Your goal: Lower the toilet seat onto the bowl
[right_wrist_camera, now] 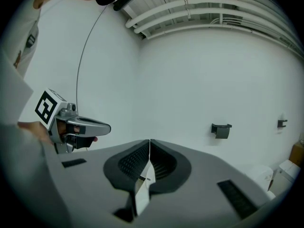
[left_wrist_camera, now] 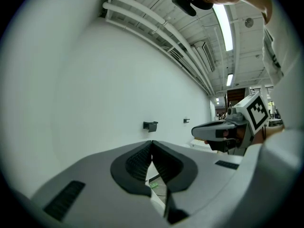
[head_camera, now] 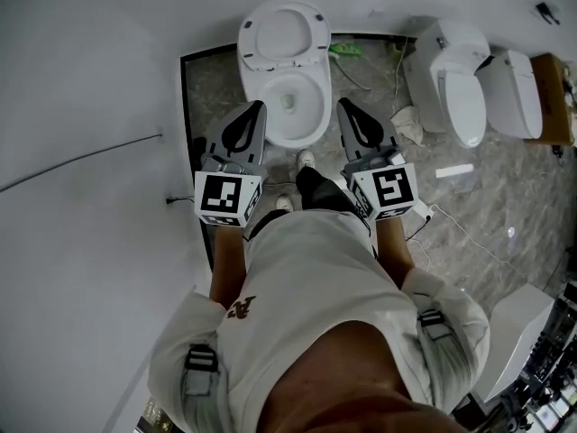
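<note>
White oval toilet seat upright, glossy bowl, grey marbled floor

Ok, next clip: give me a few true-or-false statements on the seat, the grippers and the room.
1. The seat stands raised, off the bowl. True.
2. The left gripper grips the seat. False: its jaws are together on nothing, and it is held in the air.
3. The right gripper is shut and empty. True.
4. Only one toilet is in view. False: a second toilet and a third toilet stand to the right.
</note>
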